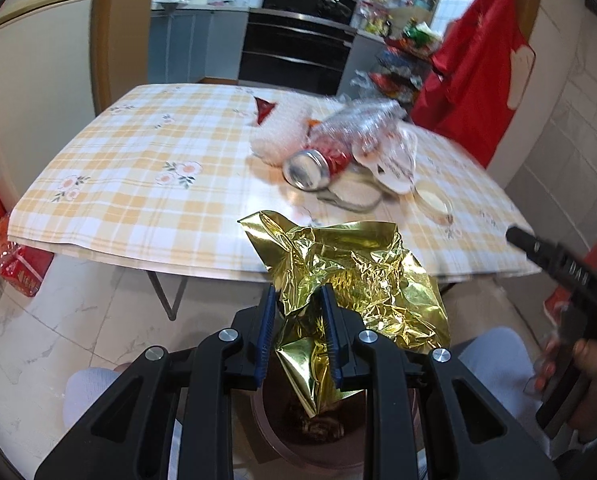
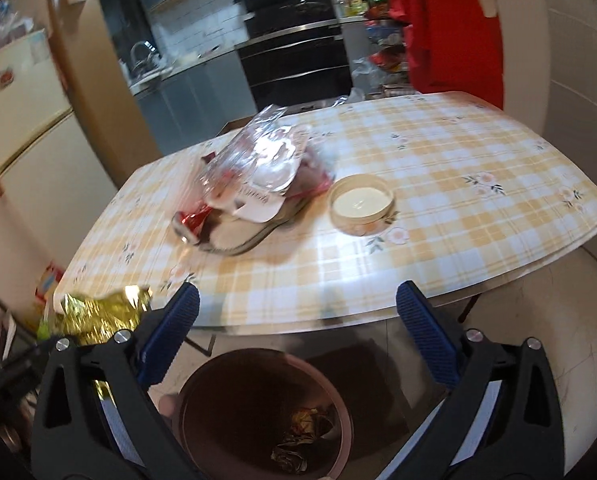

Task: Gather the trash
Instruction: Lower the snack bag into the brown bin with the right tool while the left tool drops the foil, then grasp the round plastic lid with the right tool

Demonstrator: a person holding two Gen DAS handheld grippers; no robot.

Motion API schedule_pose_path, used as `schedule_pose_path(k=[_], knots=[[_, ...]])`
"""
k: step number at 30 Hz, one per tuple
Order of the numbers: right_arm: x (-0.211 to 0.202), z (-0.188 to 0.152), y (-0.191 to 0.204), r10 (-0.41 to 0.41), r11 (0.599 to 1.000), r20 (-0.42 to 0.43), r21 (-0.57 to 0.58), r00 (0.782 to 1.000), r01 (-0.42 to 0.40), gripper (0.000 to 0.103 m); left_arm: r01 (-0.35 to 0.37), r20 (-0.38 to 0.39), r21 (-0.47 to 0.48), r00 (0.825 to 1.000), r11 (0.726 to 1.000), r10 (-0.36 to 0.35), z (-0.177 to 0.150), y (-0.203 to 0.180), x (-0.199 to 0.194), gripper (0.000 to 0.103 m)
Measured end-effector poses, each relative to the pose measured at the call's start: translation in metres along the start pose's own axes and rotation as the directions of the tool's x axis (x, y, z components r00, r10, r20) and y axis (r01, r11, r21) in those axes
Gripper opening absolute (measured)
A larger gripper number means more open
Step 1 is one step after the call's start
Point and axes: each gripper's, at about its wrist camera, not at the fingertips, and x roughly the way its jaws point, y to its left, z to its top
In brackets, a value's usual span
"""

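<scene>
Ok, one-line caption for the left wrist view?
Left gripper holds gold foil above the bin, with trash left on the table.

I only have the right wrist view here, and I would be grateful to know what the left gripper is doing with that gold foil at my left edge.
Observer: The left gripper is shut on the gold foil, pinching its lower crumpled part.
Operator: Thank you. Is it over the bin?
Observer: Yes, the foil's bottom tip hangs above the brown bin, just behind that gripper.
Operator: What trash sits behind the clear plastic on the table?
Observer: A red drink can lies on its side, with a white bubble-wrap bundle beyond it on the checked table.
</scene>
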Motion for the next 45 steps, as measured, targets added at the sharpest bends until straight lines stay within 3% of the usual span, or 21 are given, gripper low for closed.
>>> schedule_pose_path(k=[5, 8, 12, 15, 27, 35, 37, 41, 43, 45], knots=[[0.004, -0.002, -0.015, 0.002, 0.999, 0.001, 0.041, 1.0, -0.002, 0.097, 0.009, -0.057, 0.062, 0.998, 0.998, -0.006, -0.004, -0.018, 0.017, 0.028], [0.006, -0.003, -0.022, -0.006, 0.998, -0.006, 0.057, 1.0, 0.007, 0.097, 0.029, -0.077, 0.08, 0.997, 0.996, -0.023, -0.007, -0.026, 0.024, 0.063], [0.008, -0.005, -0.03, -0.04, 0.997, -0.013, 0.072, 0.999, 0.041, 0.097, 0.019, -0.087, 0.104, 0.996, 0.994, -0.01, -0.008, -0.033, 0.028, 0.08], [0.013, -0.006, -0.035, -0.067, 0.994, -0.031, 0.088, 0.997, 0.069, 0.097, -0.016, -0.075, 0.129, 0.997, 0.992, 0.026, -0.009, -0.035, 0.028, 0.087], [0.032, -0.015, -0.016, -0.117, 0.993, -0.114, -0.007, 0.987, 0.117, 0.097, -0.071, -0.043, 0.067, 0.996, 0.995, 0.074, -0.008, -0.015, 0.025, 0.094], [0.036, -0.011, -0.016, -0.02, 0.999, -0.096, -0.038, 0.995, 0.016, 0.097, -0.099, -0.014, 0.036, 0.995, 0.994, 0.099, -0.008, 0.0, 0.026, 0.094], [0.04, -0.009, -0.015, -0.037, 0.996, -0.097, -0.086, 0.995, 0.029, 0.097, -0.105, -0.012, 0.019, 0.994, 0.994, 0.105, -0.007, 0.006, 0.028, 0.094], [0.052, -0.002, -0.021, -0.016, 0.993, -0.142, -0.114, 0.99, 0.0, 0.097, -0.123, -0.003, 0.004, 0.992, 0.992, 0.123, -0.003, 0.017, 0.032, 0.094], [0.063, 0.005, -0.028, -0.059, 0.993, -0.181, -0.115, 0.982, 0.039, 0.097, -0.134, -0.002, -0.001, 0.991, 0.991, 0.134, 0.001, 0.022, 0.035, 0.094], [0.073, 0.012, -0.036, -0.047, 0.995, -0.213, -0.093, 0.976, 0.027, 0.097, -0.138, -0.002, -0.008, 0.99, 0.99, 0.138, 0.005, 0.026, 0.039, 0.094]])
